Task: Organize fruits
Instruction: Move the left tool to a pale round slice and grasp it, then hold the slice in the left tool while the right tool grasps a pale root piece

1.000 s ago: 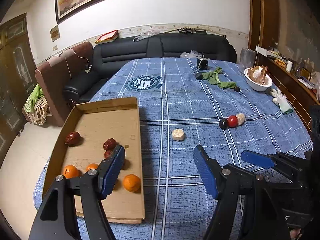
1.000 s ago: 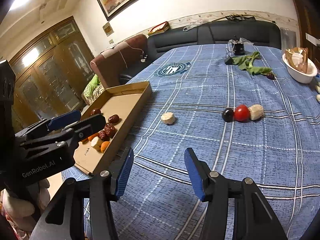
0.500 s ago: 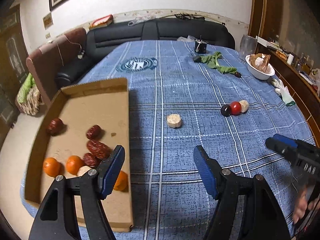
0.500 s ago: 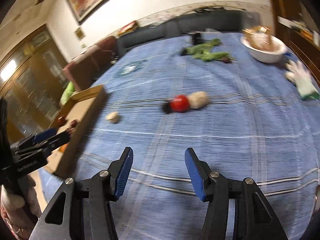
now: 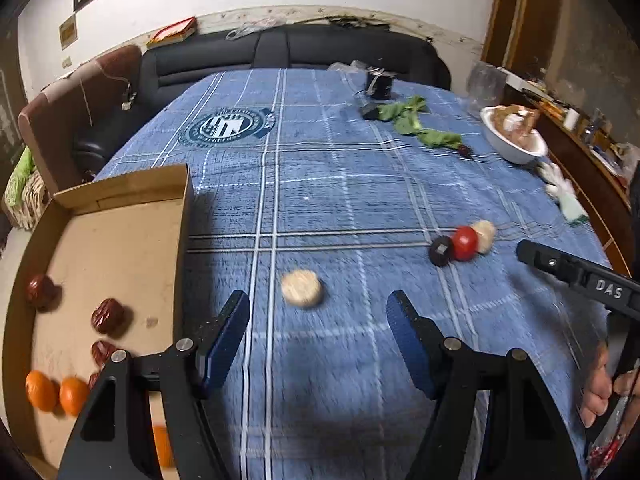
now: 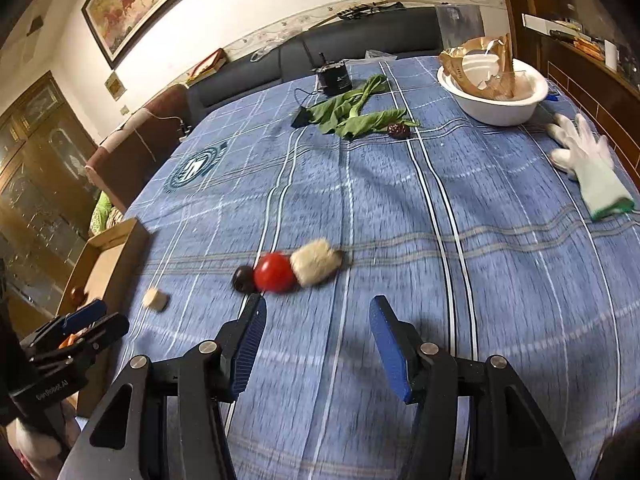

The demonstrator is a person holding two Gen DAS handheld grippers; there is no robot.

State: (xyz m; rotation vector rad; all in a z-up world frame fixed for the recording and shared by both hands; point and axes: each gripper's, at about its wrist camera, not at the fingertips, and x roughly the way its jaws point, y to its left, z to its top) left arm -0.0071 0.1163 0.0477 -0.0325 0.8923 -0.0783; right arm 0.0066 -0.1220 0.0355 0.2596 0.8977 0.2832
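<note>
We find the left gripper with its jaws apart and nothing between them, pointing down at the blue checked cloth. Just beyond its fingertips lies a pale round piece, resting alone on the cloth. To the left stands a shallow cardboard tray holding dark red dates and oranges near its front end.

We find the right gripper likewise spread and empty, hovering over the cloth. Just ahead of its left finger lie three items in a row, touching: a dark round fruit, a red tomato and a pale piece. In the left wrist view this gripper enters from the right edge, near the same three items.

Further out we note green leaves with one more date beside them, a white bowl and a white glove, all well apart from the tray.
</note>
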